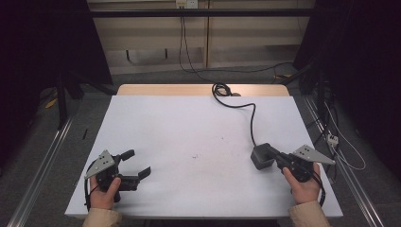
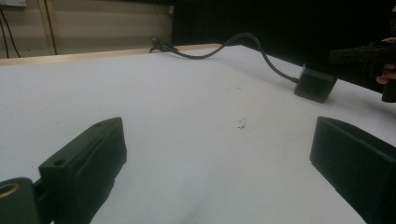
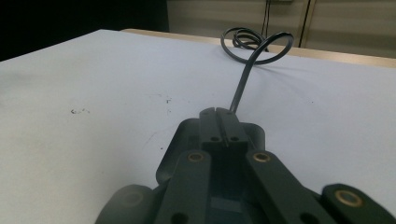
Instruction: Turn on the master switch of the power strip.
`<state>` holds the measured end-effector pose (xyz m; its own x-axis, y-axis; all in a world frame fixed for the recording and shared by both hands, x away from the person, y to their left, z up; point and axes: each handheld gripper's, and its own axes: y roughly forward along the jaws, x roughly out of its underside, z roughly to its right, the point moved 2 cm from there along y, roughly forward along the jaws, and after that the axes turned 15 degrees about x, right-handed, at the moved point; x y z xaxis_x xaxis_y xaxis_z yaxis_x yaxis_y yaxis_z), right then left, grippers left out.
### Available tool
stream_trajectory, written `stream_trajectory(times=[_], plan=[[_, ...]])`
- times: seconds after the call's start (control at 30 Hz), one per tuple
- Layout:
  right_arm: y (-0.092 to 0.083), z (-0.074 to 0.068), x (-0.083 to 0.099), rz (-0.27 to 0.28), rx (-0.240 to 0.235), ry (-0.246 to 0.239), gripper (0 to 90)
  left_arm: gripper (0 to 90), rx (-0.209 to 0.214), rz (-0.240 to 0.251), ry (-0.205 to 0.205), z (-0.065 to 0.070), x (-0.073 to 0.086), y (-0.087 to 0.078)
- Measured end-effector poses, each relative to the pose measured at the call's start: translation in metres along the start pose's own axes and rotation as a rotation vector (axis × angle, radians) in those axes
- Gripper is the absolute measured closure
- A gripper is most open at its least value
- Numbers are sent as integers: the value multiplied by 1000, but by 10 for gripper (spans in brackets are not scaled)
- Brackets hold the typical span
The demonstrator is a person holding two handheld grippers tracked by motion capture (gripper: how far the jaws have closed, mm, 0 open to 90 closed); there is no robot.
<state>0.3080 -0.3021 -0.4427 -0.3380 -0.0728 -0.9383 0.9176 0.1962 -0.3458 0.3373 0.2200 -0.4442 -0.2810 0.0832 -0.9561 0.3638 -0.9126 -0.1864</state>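
- Worktop (image 1: 189, 137), covered in white, carries a black power adapter (image 1: 261, 156) at its right side, just in front of the person's right hand; its cable (image 1: 251, 118) runs to a coil (image 1: 221, 90) at the far edge.
- Right tool (image 1: 279, 158) reaches the adapter; in the right gripper view its jaws sit pressed together at the block's near end, where the cable (image 3: 240, 88) leaves, apparently clenched on the adapter (image 3: 210, 144).
- Left tool (image 1: 137, 164) rests released near the left edge, well apart from the adapter.
- Progress, judged: adapter seized, any lift or move not yet begun.
- Left gripper view alone shows the adapter (image 2: 315, 84) flat on the worktop, seen side-on; the high view shows the whole cable route.
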Motion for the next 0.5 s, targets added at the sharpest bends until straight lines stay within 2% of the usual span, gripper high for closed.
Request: stream_trajectory(times=[0.5], plan=[[0,0,2,-6,5,-13,900,32,1,0,4,0,0,0]])
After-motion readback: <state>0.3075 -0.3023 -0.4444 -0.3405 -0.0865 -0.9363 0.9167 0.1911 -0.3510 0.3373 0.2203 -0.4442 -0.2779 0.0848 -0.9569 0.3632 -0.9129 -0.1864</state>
